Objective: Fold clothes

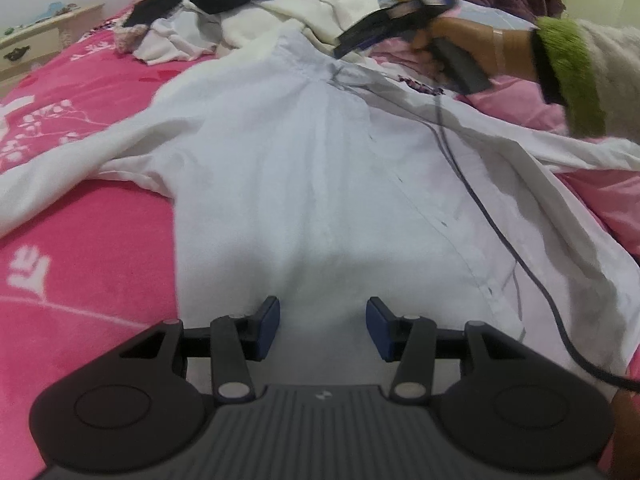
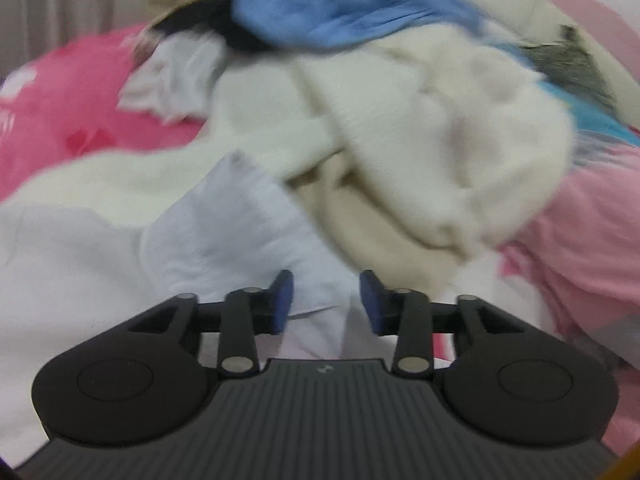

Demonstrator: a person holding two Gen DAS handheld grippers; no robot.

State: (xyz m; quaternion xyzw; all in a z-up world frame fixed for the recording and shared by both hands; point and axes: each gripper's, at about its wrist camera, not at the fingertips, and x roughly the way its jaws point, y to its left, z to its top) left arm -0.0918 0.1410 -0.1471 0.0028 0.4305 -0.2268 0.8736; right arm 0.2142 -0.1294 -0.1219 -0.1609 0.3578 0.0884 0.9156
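Note:
A white button-up shirt [image 1: 304, 152] lies spread flat on the pink bedspread [image 1: 80, 240], collar at the far end and one sleeve out to the left. My left gripper [image 1: 322, 326] hovers open just above the shirt's lower part, with nothing between its blue pads. My right gripper [image 1: 344, 42], blurred, is near the collar, held by a hand in a green-cuffed sleeve [image 1: 568, 80]. In the right wrist view the right gripper [image 2: 326, 300] stands open over the white shirt's [image 2: 224, 232] collar area; fabric lies under the gap, and the pads do not press on it.
A heap of clothes [image 1: 280, 4] sits beyond the collar: a cream fleece [image 2: 440, 128], a blue garment [image 2: 340, 4], black and white pieces. A dark cable [image 1: 500, 232] runs across the shirt's right side. A pink quilt [image 1: 540, 108] lies right, a nightstand [image 1: 40, 36] far left.

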